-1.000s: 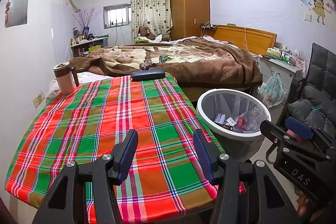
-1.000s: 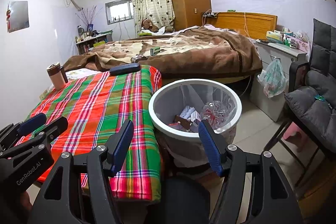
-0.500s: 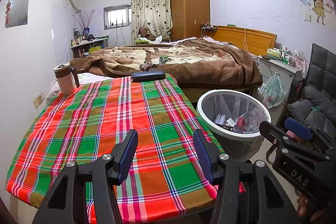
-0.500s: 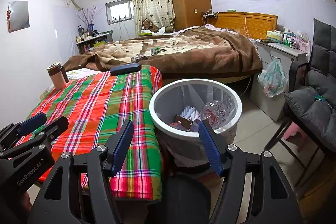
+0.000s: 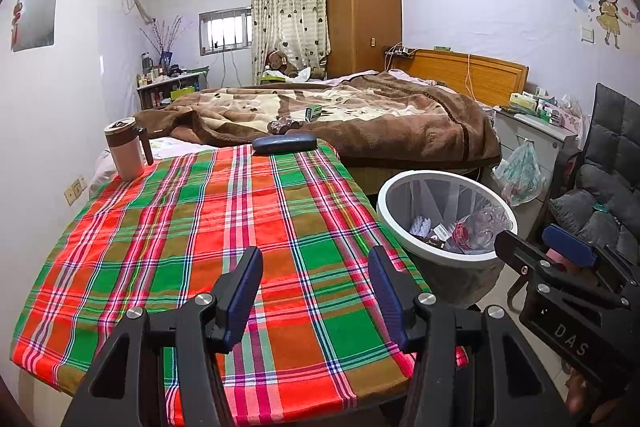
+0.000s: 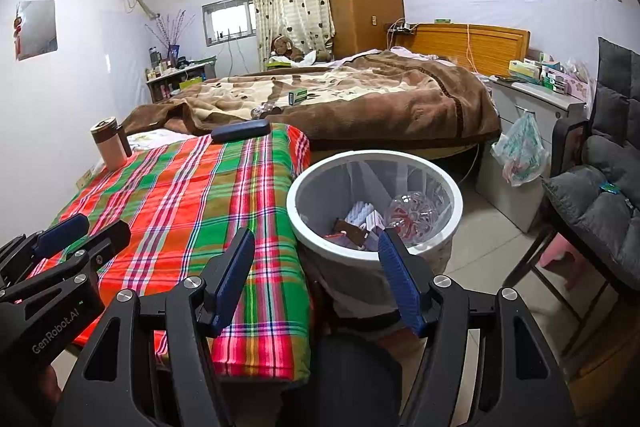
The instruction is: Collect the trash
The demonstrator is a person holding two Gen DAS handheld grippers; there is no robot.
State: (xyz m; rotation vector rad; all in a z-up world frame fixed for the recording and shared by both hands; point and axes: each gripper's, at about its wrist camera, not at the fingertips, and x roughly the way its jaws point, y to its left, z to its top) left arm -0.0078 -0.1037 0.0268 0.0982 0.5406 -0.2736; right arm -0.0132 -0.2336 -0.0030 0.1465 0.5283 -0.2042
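A white-rimmed trash bin [image 5: 384,203] stands on the floor right of the plaid-covered table [image 5: 192,227]; it also shows in the right wrist view [image 6: 294,203]. Inside lie a crumpled clear plastic bottle [image 6: 414,213] and paper and wrapper scraps [image 6: 354,223]. My left gripper [image 5: 315,285] is open and empty above the table's near part. My right gripper [image 6: 316,271] is open and empty, near the bin's front rim. Each gripper shows in the other's view: the right one [image 5: 560,275], the left one [image 6: 64,247].
On the table stand a brown-lidded mug [image 5: 125,149] at the far left and a dark glasses case [image 5: 285,143] at the far edge. A bed with a brown blanket [image 5: 360,115] lies behind. A grey chair [image 6: 600,187] and a hanging plastic bag [image 6: 520,151] are at right.
Almost nothing has changed. Both grippers stay open and empty, with only a slight drift of the views.
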